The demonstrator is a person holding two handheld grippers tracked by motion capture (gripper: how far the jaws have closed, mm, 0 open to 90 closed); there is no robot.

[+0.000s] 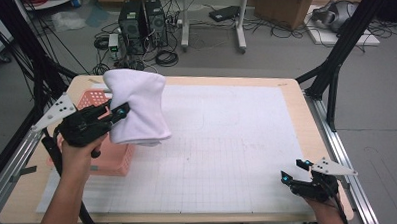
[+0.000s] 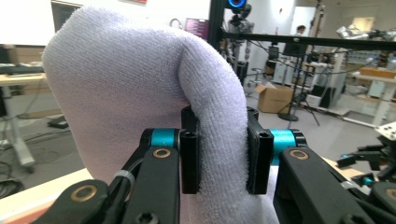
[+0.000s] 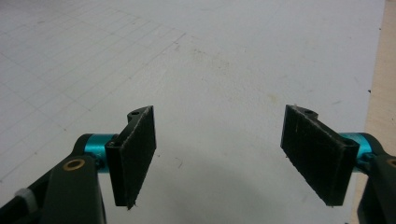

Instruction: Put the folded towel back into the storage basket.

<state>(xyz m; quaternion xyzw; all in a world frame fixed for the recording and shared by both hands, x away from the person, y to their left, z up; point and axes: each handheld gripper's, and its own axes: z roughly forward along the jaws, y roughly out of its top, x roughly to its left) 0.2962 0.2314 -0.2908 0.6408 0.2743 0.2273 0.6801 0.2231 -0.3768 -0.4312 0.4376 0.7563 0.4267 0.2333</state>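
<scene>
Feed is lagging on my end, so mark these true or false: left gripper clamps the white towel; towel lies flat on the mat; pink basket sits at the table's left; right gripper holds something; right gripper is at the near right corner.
1. The left gripper clamps the white towel: true.
2. The towel lies flat on the mat: false, it hangs lifted above the pink basket and the white grid mat.
3. The basket sits at the table's left: true.
4. The right gripper holds something: false, its jaws stand open and empty.
5. The right gripper is at the near right corner: true.
</scene>
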